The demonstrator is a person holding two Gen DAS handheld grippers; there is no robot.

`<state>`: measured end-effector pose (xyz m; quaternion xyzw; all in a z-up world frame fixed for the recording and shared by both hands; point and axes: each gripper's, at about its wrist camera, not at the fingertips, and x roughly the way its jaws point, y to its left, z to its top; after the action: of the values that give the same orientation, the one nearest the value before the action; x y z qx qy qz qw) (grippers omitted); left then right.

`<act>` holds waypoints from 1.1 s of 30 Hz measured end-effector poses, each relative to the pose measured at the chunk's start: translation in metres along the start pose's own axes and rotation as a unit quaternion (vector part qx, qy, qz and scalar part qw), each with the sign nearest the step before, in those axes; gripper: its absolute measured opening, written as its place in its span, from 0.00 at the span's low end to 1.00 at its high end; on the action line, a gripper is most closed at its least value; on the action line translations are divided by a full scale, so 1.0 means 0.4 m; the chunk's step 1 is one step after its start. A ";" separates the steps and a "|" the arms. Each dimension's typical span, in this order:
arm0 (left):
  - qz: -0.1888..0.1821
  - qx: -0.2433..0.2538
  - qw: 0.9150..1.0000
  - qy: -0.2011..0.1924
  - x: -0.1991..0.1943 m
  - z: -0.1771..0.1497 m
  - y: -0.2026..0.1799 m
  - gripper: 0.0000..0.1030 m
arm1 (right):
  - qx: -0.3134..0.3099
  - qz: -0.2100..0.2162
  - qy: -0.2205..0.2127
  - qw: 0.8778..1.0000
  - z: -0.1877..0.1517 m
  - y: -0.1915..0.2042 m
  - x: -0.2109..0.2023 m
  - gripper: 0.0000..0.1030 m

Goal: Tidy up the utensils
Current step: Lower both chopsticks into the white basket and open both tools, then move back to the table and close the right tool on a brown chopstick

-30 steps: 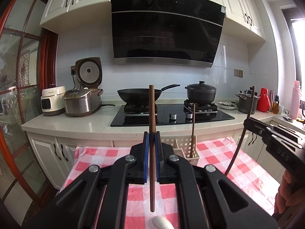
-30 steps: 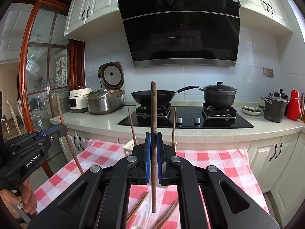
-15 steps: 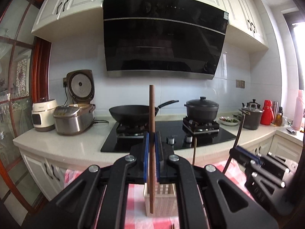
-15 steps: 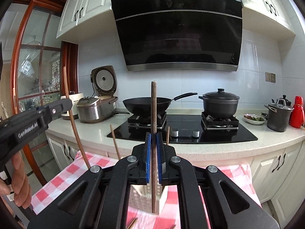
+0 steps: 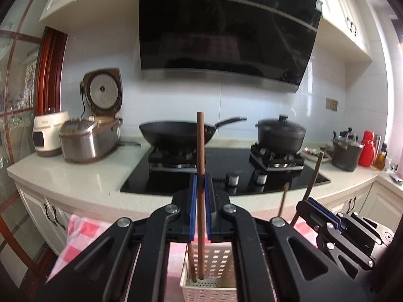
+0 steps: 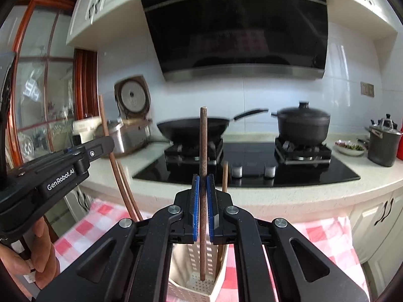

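My left gripper (image 5: 200,183) is shut on an upright brown chopstick (image 5: 200,151). Its lower tip hangs in the mouth of a white perforated utensil holder (image 5: 219,259), beside another chopstick (image 5: 191,261) that stands inside. My right gripper (image 6: 203,183) is shut on a second upright chopstick (image 6: 203,138), with its tip low inside the same holder (image 6: 187,284). One more chopstick (image 6: 225,176) leans in the holder behind it. In each wrist view the other gripper shows at the side, the right gripper (image 5: 317,209) and the left gripper (image 6: 100,146), each with its stick.
The holder stands on a red-and-white checked cloth (image 6: 325,234) close to the kitchen counter (image 5: 83,178). On the counter are a hob with a wok (image 5: 176,133) and a lidded pot (image 5: 280,133), and rice cookers (image 5: 85,141) at left. A hand (image 6: 42,251) grips the left tool.
Both grippers have moved forward toward the counter with their chopsticks still clamped. The holder, which was ahead on the cloth, now sits right under the two chopstick tips.
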<state>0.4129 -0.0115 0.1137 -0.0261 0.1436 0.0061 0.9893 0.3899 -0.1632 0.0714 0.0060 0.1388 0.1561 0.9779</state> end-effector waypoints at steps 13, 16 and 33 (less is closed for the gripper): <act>0.013 0.021 0.998 0.060 0.062 -0.149 0.043 0.11 | -0.019 -0.011 0.074 0.997 -0.103 0.012 0.066 0.10; 0.019 0.022 0.998 0.047 0.007 -0.146 0.061 0.30 | -0.019 -0.013 0.072 0.997 -0.100 0.008 0.027 0.12; 0.068 -0.012 0.997 0.036 -0.367 -0.326 0.183 0.89 | 0.085 -0.028 0.123 0.988 -0.317 -0.049 -0.247 0.30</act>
<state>0.2338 0.0538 0.0270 -0.0282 0.1801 0.0738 0.9805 0.2712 -0.2163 -0.0248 0.0660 0.2714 0.1163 0.9531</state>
